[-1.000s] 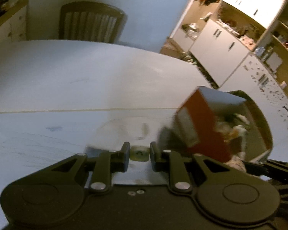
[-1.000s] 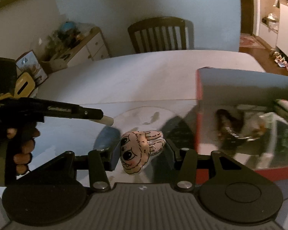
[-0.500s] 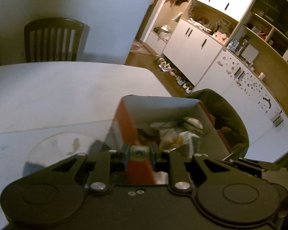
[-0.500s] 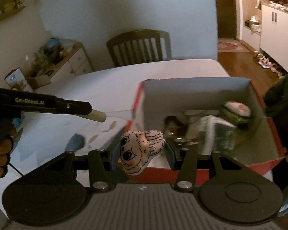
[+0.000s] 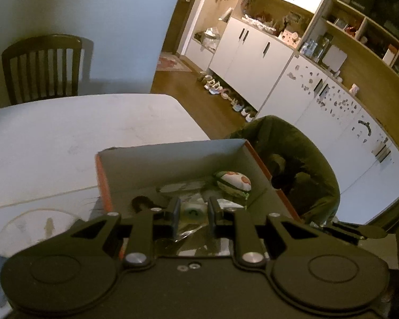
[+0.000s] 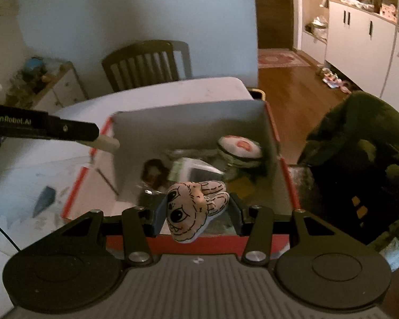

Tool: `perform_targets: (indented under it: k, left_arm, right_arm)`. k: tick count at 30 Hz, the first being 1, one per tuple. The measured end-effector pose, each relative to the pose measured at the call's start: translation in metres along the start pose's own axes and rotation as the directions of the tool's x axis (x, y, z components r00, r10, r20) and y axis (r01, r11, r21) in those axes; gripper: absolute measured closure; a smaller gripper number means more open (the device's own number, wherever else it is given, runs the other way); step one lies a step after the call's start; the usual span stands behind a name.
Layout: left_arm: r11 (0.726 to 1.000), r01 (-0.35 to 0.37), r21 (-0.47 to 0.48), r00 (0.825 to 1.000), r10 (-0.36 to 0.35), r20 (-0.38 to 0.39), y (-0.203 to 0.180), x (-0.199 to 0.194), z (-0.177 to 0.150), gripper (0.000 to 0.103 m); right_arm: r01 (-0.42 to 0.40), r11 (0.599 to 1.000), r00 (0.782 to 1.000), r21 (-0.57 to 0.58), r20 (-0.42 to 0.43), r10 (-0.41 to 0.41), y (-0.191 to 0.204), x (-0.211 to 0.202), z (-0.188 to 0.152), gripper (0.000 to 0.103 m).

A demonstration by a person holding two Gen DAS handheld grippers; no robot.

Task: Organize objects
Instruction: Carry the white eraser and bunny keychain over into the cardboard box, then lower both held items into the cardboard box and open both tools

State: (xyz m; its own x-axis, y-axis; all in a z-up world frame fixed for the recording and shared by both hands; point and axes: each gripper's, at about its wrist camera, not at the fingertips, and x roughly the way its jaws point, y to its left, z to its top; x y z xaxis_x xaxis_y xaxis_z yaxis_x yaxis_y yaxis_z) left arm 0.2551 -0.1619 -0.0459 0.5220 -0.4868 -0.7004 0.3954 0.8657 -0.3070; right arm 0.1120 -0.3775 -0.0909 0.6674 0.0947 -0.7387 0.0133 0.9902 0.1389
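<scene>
A red cardboard box (image 5: 103, 186) (image 6: 284, 172) with grey inner walls sits near the table's right edge and holds several items, among them a round white and red plush (image 5: 232, 182) (image 6: 239, 147). My left gripper (image 5: 191, 212) hangs over the box, shut on a small pale green round object (image 5: 192, 211). My right gripper (image 6: 196, 212) hovers above the box's near rim, shut on a pink cartoon rabbit plush (image 6: 192, 208). The left gripper's finger (image 6: 66, 131) reaches in from the left in the right wrist view.
The white table (image 5: 66, 133) stretches left and away from the box. A wooden chair (image 5: 42, 66) (image 6: 146, 63) stands at its far side. A dark green padded chair (image 5: 300, 164) (image 6: 359, 159) sits right of the box. White cabinets (image 5: 252, 55) line the right wall.
Both grippers have swung right from the bare table to above the red box, each still holding its object. The box interior now lies directly below both.
</scene>
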Motion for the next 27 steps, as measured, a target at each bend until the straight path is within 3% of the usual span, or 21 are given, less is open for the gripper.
perform_targets:
  k: [8,27]
  left_arm:
    - [1.000,-0.009,-0.004,0.997,0.009,-0.073,-0.008,0.045,0.003,0.083]
    - [0.998,-0.057,-0.023,0.975,0.050,-0.217,0.006,0.117,-0.012,0.083]
  right_arm:
    - [0.034,0.999,0.999,-0.005,-0.022,-0.034,-0.021,0.014,0.005,0.055]
    - [0.058,0.993,0.993,-0.100,-0.093,-0.068,-0.017,0.065,0.004,0.053]
